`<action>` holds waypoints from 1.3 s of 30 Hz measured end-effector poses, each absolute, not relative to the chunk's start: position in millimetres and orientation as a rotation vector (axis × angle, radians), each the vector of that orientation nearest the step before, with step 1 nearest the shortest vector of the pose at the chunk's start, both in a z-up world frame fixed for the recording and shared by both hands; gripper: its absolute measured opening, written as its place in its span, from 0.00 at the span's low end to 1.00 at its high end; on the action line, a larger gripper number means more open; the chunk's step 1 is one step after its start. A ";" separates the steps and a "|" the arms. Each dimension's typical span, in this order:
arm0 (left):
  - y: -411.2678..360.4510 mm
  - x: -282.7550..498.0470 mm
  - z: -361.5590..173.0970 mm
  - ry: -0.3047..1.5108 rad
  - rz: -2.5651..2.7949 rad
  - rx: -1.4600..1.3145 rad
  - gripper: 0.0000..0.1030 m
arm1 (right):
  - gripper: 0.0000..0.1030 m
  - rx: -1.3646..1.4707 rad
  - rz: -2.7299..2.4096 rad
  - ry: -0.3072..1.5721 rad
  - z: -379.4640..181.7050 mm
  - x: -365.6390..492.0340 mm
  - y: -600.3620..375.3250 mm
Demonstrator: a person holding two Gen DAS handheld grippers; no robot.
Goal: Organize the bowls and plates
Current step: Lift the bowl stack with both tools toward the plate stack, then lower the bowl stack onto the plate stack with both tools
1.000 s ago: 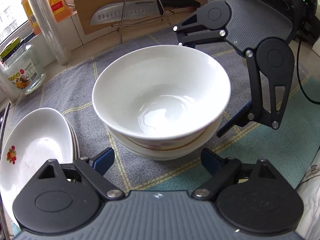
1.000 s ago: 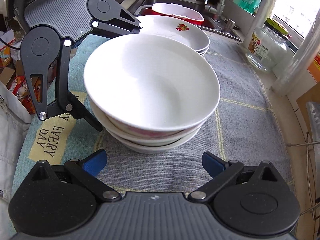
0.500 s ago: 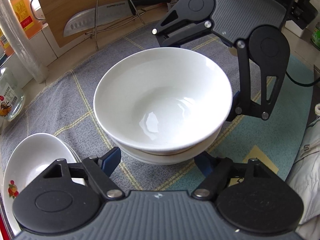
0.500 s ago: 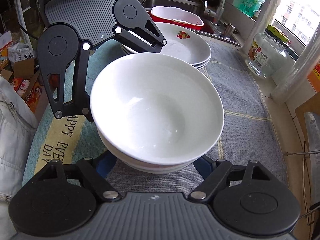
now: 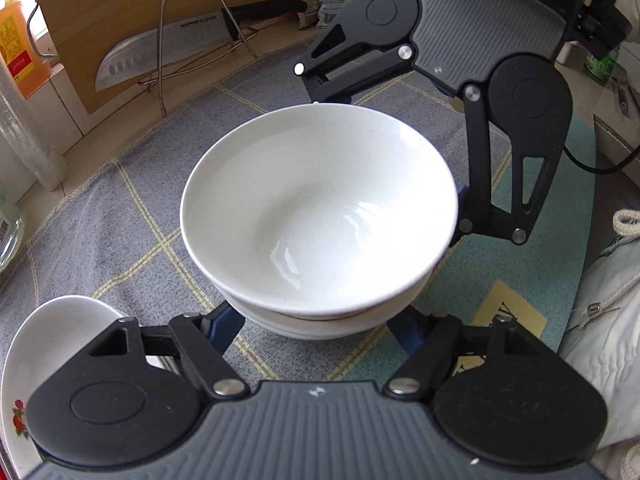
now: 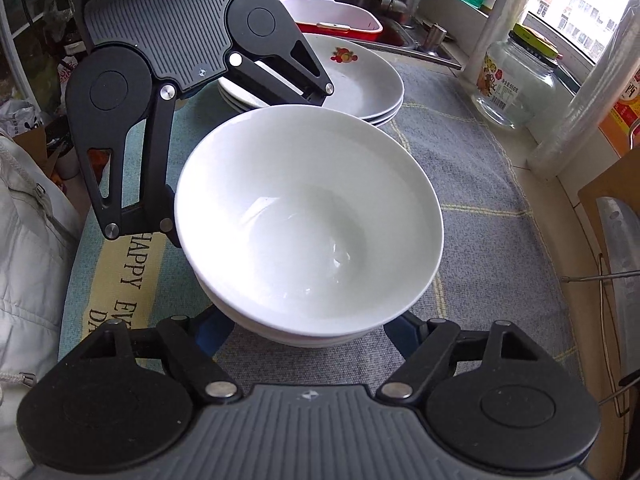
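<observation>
A stack of white bowls (image 5: 320, 216) (image 6: 308, 220) stands on the grey checked mat (image 5: 132, 216). My left gripper (image 5: 316, 328) is shut on the lower part of the stack from one side, its blue pads (image 5: 228, 324) tucked under the top bowl's rim. From the opposite side my right gripper (image 6: 310, 334) is closing on the same stack, and its blue pads (image 6: 212, 332) touch the lower bowls. Each gripper shows in the other's view, at the far rim. A pile of white plates (image 6: 360, 76) (image 5: 52, 352) with a fruit print lies beside the bowls.
A knife (image 5: 168, 44) rests on a wire rack against a wooden board. A glass jar (image 6: 516, 80) and a roll of film (image 6: 592, 92) stand by the window. A red basin (image 6: 340, 20) sits in the sink. A person's white jacket (image 5: 600, 320) is at the counter's edge.
Both grippers have closed their jaws from wide open onto the sides of the bowl stack. The left gripper has rolled and shifted, so the plates now sit lower left in its view.
</observation>
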State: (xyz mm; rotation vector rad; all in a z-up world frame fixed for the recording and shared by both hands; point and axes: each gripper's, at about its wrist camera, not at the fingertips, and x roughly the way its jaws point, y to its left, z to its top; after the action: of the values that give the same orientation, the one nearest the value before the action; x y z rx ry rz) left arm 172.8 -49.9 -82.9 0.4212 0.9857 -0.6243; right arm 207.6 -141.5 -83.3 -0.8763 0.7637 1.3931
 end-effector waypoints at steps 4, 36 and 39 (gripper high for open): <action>-49.6 172.6 -82.6 0.987 -0.635 0.431 0.74 | 0.82 -0.878 1.373 0.773 -82.3 204.8 -140.2; 10.3 123.2 -20.1 0.922 -0.600 0.428 0.74 | 0.82 -0.929 1.340 0.714 -20.1 162.2 -75.9; 26.4 119.4 -17.6 0.912 -0.601 0.433 0.74 | 0.82 -0.931 1.330 0.706 -18.1 159.5 -60.2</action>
State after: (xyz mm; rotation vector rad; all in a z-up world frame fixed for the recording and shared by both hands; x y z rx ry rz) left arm 119.4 26.4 -17.6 0.4328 0.9117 -0.6012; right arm 159.5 -60.2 -18.1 -0.9313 0.7060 1.3301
